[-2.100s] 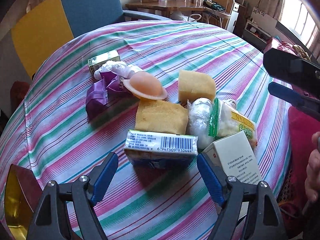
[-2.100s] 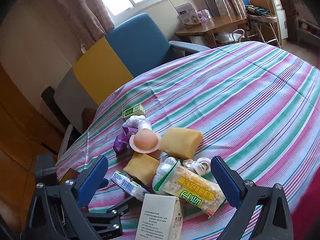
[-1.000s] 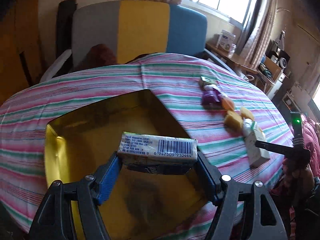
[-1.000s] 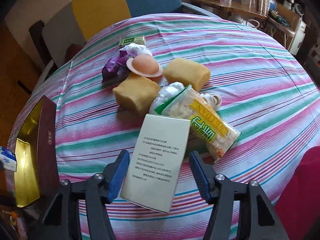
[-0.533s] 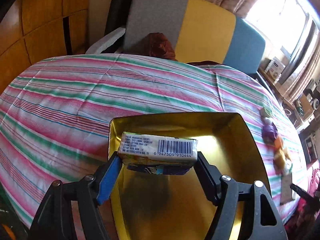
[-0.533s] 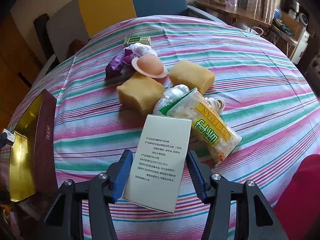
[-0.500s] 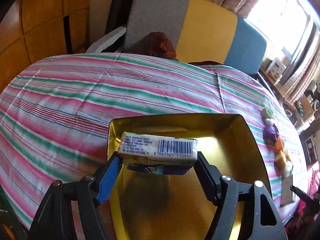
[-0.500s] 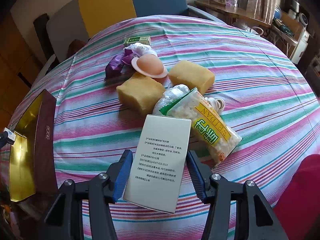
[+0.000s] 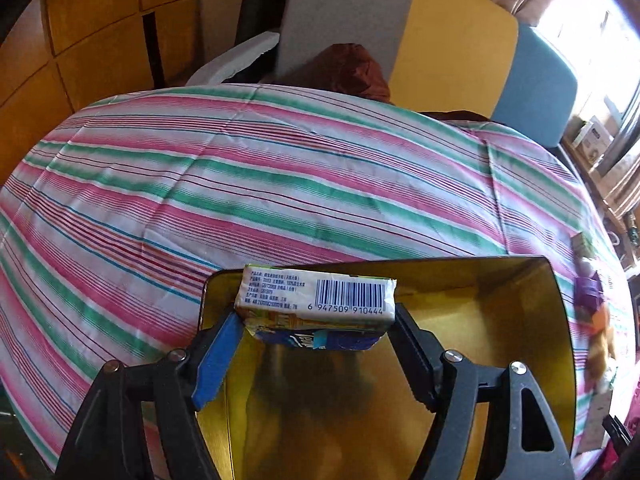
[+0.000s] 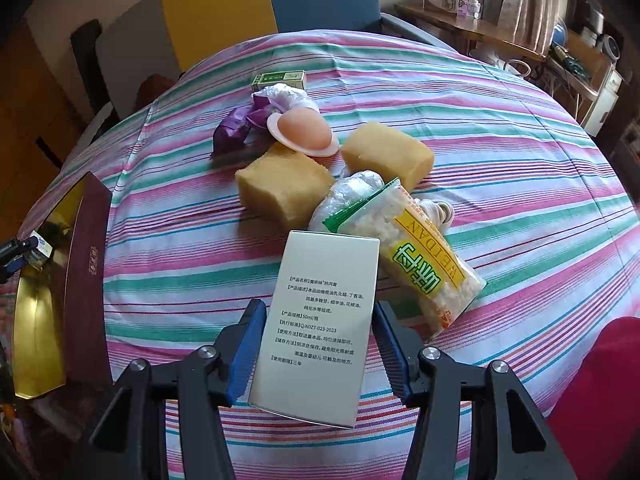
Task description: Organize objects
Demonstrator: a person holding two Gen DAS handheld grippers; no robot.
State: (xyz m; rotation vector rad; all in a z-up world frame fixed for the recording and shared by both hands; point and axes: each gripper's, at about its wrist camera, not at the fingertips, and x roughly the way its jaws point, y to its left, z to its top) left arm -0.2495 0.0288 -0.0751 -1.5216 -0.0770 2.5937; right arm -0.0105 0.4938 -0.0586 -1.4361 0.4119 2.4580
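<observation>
The small rectangular tissue pack with a barcode on its white side and blue print below is over the open gold-lined box, near the box's far left corner. The left gripper has this pack between its blue-padded fingers. The jaws have just been opening a little, and the pack still sits from one pad to the other, so the fingers are still pinching it by its two short ends. Whether the pack touches the bottom of the box cannot be told.

The box lies on the round table with the pink, green and white striped cloth, at the table's near edge. Its outside wall is dark maroon.

Well to the right of the box, the right gripper has its fingers on the two long sides of a tall white carton with black printed text, pinching it. Beyond this carton lie a clear bag of white pieces with a yellow and green label, two yellow sponge blocks, a peach-coloured dome-shaped object with a flat rim, a purple wrapped packet and a small green and white box. Behind the table stands a chair with grey, yellow and blue panels.
</observation>
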